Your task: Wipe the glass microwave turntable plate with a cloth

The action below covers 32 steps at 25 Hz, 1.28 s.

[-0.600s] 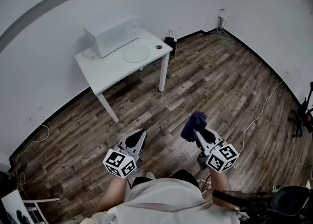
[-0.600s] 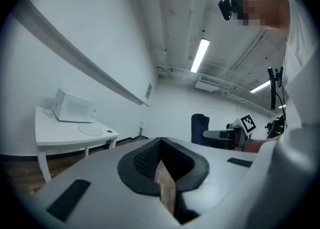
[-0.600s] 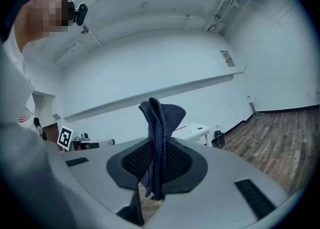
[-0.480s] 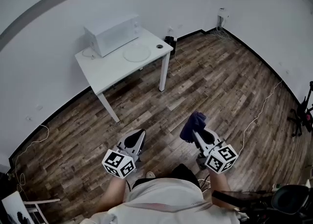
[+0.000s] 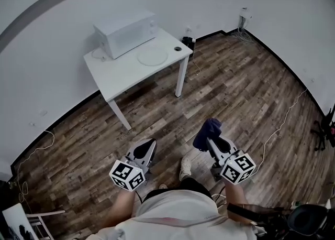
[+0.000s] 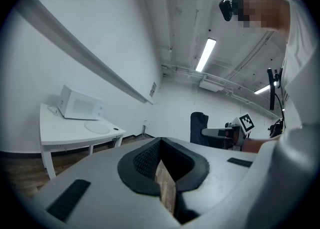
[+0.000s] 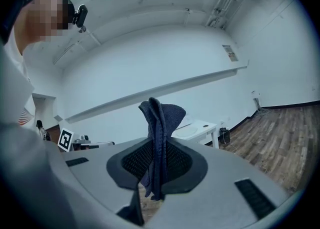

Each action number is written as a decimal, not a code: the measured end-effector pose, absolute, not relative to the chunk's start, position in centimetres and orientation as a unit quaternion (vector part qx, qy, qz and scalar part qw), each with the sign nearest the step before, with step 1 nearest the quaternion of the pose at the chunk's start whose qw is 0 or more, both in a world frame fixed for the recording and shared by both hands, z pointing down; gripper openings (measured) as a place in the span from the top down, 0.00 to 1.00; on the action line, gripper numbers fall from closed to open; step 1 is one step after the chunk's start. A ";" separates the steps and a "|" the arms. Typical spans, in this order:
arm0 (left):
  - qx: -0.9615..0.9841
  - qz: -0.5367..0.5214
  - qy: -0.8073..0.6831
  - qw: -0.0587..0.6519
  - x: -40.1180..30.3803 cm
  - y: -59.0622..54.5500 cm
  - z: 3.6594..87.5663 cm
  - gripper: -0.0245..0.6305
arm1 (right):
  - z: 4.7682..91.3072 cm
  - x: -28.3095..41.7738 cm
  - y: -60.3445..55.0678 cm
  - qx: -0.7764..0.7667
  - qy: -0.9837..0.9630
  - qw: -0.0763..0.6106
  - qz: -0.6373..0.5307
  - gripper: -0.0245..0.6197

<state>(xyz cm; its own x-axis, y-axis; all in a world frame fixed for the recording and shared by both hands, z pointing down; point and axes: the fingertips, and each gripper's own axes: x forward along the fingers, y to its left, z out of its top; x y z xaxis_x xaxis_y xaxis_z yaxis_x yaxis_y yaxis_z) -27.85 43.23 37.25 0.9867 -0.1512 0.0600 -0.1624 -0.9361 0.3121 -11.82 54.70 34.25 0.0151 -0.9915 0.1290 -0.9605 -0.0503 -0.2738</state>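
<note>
A dark blue cloth is being gripped by the right gripper, whose jaws are being kept clenched on the bunched fabric; most of the cloth is being shown standing up above the pads, with a little hanging below them; in the head view this gripper is being held low at about 5 o'clock, over the wooden floor. The left gripper is being held at about 7 o'clock, its jaws pressed together on nothing. The glass turntable plate is lying well apart from both grippers, at about 11 o'clock from them, flat on the white table; the white microwave is standing just beside the plate at its 10 o'clock; a small dark round thing is resting near the plate's 3 o'clock, by the table's corner. A shoe is being seen on the floor between the two grippers.
</note>
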 end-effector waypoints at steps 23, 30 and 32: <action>0.974 0.013 -0.179 0.137 -11.5 32.0 35.5 0.95 | 34.1 6.8 41.0 -0.651 0.741 0.073 -0.151 0.86; 0.967 0.017 -0.213 0.139 -8.3 30.2 36.2 0.95 | 35.4 10.4 38.0 -0.622 0.761 0.074 -0.171 0.86; 0.964 0.020 -0.221 0.145 -7.9 29.5 36.6 0.95 | 35.9 10.8 37.2 -0.615 0.765 0.070 -0.176 0.86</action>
